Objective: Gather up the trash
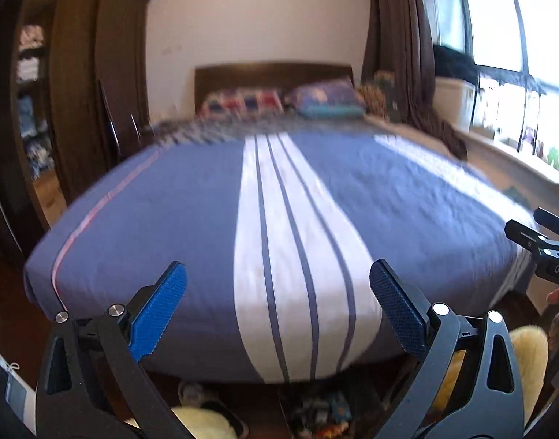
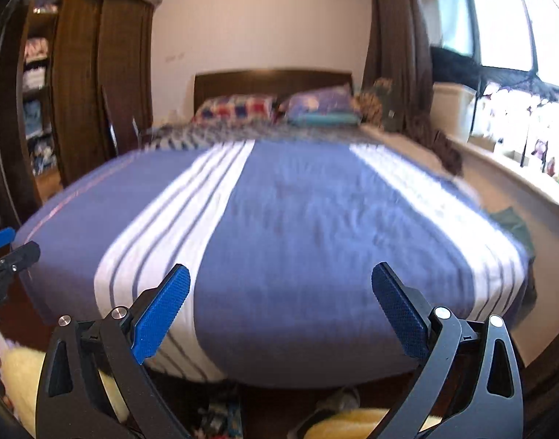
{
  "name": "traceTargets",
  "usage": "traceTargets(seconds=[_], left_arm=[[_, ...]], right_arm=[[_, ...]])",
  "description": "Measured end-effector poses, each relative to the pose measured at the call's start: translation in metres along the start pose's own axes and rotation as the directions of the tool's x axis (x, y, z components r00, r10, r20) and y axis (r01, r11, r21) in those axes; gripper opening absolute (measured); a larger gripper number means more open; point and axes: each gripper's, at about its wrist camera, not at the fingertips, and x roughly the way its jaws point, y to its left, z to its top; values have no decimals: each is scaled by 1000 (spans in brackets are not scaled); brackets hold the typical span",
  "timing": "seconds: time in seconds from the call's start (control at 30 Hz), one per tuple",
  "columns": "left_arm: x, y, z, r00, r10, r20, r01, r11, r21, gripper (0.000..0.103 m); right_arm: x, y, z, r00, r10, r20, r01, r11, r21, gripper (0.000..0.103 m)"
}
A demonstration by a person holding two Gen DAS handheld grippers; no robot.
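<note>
**Bedroom, foot of bed: both tools wide and empty**

1. Left tool (image 1: pixel 278 311): jaws spread wide, blue pads facing each other, nothing between them. Aimed over the foot of the bed.
2. Right tool (image 2: pixel 280 311): likewise wide, nothing held. Its tip also shows at the right edge of the left wrist view.
3. Floor (image 1: pixel 8 303), dark wood, below the tools: pale yellow fluffy slippers (image 1: pixel 202 422) and a blurred jumble of small colourful items (image 1: pixel 316 417) at the bed's foot; whether any of it is the trash cannot be told.
4. Bed (image 1: pixel 176 219): blue cover with a white band crossed by dark stripes. No trash can be made out on it.
5. Two patterned pillows (image 1: pixel 242 104) against a dark wooden headboard (image 1: pixel 272 75).
6. Left: dark wardrobe (image 1: pixel 96 84) with stacked clothes on open shelves.
7. Right: brown curtain (image 1: pixel 396 44), bright window (image 1: pixel 499 29), small figures (image 1: pixel 554 157) on the sill.
</note>
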Motion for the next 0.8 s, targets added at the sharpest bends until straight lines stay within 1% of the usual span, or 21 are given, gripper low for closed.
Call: traceTargets(seconds=[0.03,0.13,0.23,0.4,0.5,0.8], left_arm=[[-5,-1,6,1000,3,24,-3,1000,-5,95],[-17,-4,20,996,1,84,-1,1000,-9,95],[-26,-9,28,992,8,124,-8,1000,-2,95],[-34,-11,35,987,1,159,2,1000,-19,95],[-38,-10,35,987,-2,164,5,1000,-16,95],[-43,-8,34,986,-7,166,10,1000,-18,95]], right_arm=[[-7,-2,10,1000,-8,30,8,1000,0,100],[-20,-2,23,996,-11,87,11,1000,2,100],[-32,-4,32,990,-26,137,26,1000,4,100],[-48,-8,42,981,-50,190,45,999,28,100],[-53,-8,42,977,-63,204,57,998,33,100],[-56,-3,39,980,-42,195,38,999,24,100]])
